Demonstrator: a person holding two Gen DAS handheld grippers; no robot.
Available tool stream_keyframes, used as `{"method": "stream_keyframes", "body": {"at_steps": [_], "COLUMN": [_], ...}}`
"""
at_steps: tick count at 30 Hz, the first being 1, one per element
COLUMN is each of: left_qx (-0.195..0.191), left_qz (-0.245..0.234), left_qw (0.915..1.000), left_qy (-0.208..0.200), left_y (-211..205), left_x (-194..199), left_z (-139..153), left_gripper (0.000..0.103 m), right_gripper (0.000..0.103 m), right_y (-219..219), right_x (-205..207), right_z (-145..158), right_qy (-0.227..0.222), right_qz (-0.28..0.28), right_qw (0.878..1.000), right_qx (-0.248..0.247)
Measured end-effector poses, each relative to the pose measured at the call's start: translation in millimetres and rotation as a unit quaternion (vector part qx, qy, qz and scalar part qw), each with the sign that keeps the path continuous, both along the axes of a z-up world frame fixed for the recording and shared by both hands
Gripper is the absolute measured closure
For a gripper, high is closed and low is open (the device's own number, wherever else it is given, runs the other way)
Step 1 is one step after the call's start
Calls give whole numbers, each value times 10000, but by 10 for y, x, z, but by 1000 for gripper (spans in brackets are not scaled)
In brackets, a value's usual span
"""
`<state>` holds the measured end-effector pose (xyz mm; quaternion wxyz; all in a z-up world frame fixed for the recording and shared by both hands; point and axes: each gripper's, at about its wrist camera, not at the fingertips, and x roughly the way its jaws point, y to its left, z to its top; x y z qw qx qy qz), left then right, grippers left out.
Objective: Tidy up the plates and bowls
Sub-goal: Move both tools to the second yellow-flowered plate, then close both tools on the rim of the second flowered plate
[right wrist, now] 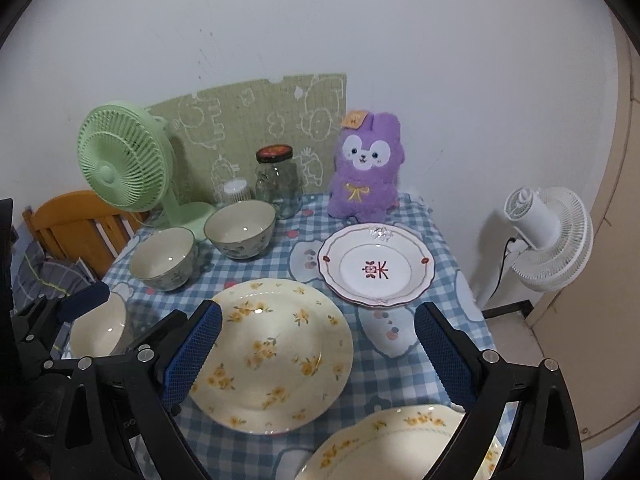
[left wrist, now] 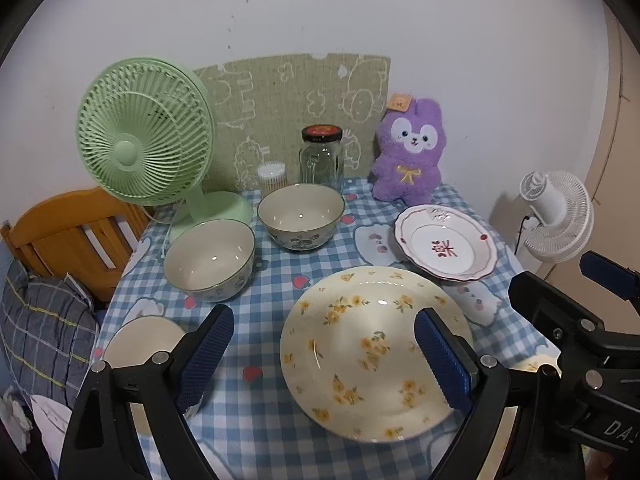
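A cream plate with yellow flowers (left wrist: 360, 360) (right wrist: 276, 356) lies on the checked tablecloth near the front. My left gripper (left wrist: 324, 360) hovers open above it, holding nothing. My right gripper (right wrist: 318, 360) is also open and empty, over the same plate's right side. A second yellow-flowered plate (right wrist: 400, 440) with a scalloped rim sits at the front edge, below the right gripper. Behind lies a white plate with a red character (left wrist: 448, 244) (right wrist: 376, 266). Two patterned bowls (left wrist: 210, 260) (left wrist: 300, 216) stand at the back left, and a third bowl (left wrist: 140, 340) (right wrist: 100, 328) at the front left.
Along the wall stand a green desk fan (left wrist: 140, 140), a glass jar with a dark lid (left wrist: 322, 156), a cotton swab tub (left wrist: 272, 178) and a purple plush toy (left wrist: 412, 152). A white fan (right wrist: 548, 236) stands on the floor to the right. A wooden headboard (left wrist: 68, 232) is at the left.
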<state>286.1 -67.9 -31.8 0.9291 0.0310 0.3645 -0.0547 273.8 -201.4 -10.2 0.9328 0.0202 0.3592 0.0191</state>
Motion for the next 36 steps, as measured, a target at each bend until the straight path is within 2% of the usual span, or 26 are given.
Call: {"method": "stream_keyframes", "body": {"at_steps": [8, 14, 19, 21, 27, 32, 36], "left_qx": [127, 298, 358, 392, 491, 324, 247], "left_qz": [-2, -30, -92, -123, -78, -31, -29], "left_qw": [9988, 9966, 9949, 9939, 9913, 9889, 9888], "left_qy": [472, 769, 942, 1020, 1217, 1447, 1472], "left_y": [-18, -27, -58, -80, -79, -27, -14], "left_x": [409, 605, 679, 702, 748, 795, 792], "left_z": [-337, -606, -822, -892, -1084, -1171, -1174], "left_gripper": [11, 18, 24, 30, 37, 42, 43], "right_gripper": [15, 26, 31, 34, 40, 41, 41], "right_y": [-1, -33, -67, -68, -64, -28, -19], "right_x": [389, 630, 738, 768, 821, 856, 874], "right_z": [-357, -685, -948, -1033, -1213, -1282, -1299], "right_qy": [567, 1104, 1511, 1613, 1862, 1940, 1954], "right_qz": [2, -44, -88, -98, -71, -21, -5], "right_qw": [9983, 9936, 9879, 9864, 9823, 9809, 9806], "right_qx": [153, 230, 334, 287, 189, 164, 133]}}
